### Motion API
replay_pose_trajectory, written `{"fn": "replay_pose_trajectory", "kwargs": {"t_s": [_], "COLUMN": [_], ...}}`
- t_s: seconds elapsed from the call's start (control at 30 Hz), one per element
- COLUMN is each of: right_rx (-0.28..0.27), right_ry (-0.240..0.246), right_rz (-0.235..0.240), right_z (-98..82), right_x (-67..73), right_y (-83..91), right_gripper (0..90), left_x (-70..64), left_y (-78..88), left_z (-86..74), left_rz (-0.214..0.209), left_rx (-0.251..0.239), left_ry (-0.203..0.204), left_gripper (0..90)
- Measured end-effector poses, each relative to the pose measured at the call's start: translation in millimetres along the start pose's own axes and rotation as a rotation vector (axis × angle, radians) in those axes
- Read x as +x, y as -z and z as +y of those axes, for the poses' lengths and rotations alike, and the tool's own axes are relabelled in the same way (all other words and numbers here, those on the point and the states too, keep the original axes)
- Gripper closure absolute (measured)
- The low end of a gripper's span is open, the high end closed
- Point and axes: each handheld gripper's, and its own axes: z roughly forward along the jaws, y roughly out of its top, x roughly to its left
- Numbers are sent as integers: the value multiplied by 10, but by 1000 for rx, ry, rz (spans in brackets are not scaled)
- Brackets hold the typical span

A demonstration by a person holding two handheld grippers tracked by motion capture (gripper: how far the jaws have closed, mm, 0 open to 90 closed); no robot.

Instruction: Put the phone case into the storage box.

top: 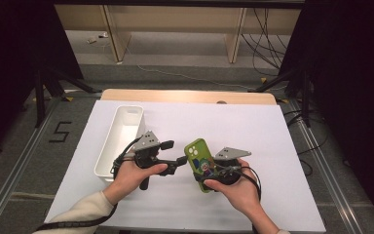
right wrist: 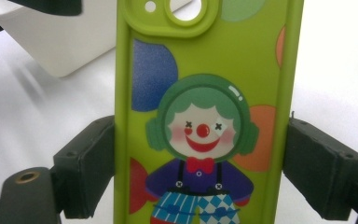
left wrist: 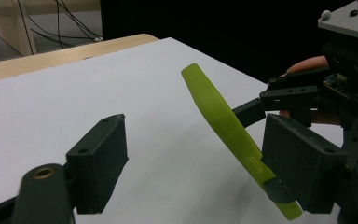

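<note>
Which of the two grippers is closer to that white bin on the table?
The left. The left gripper sits just right of the white bin, while the right gripper is farther right, jaws shut on the green phone case.

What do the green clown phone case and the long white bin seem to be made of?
The phone case looks like soft matte silicone or rubbery plastic: rounded edges, no glare, and the clown printed flat on it. The bin looks like smooth, thin-walled moulded plastic with rounded corners and a faint sheen; I can't tell more than that.
</note>
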Motion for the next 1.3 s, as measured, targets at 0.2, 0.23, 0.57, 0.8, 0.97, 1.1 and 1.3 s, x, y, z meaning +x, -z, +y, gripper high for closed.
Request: {"fn": "replay_pose_trajectory", "kwargs": {"t_s": [0.2, 0.23, 0.57, 0.8, 0.97, 1.1, 1.3], "right_rx": [0, -1, -10, -7, -9, -8, -8], "right_ry": [2, 2, 8, 12, 16, 18, 22], "right_rz": [-1, -1, -7, -9, -13, -14, -15], "right_z": [8, 8, 16, 15, 15, 14, 11], "right_x": [14, 15, 26, 34, 43, 44, 43], "right_y": [-7, -7, -10, -21, -27, -29, -35], "right_gripper": [166, 166, 166, 166, 166, 165, 165], "left_x": [-27, -31, -94, -115, -110, -102, -96], "left_y": [-49, -59, -157, -214, -244, -253, -252], "left_z": [10, 12, -3, -26, -42, -48, -44], "left_rz": [-14, -16, -46, -73, -86, -97, -116], "left_rx": [-1, -1, 10, 14, 15, 7, -3], "left_ry": [13, 17, 41, 62, 83, 99, 117], "left_gripper": [285, 295, 389, 501, 567, 624, 665]}}
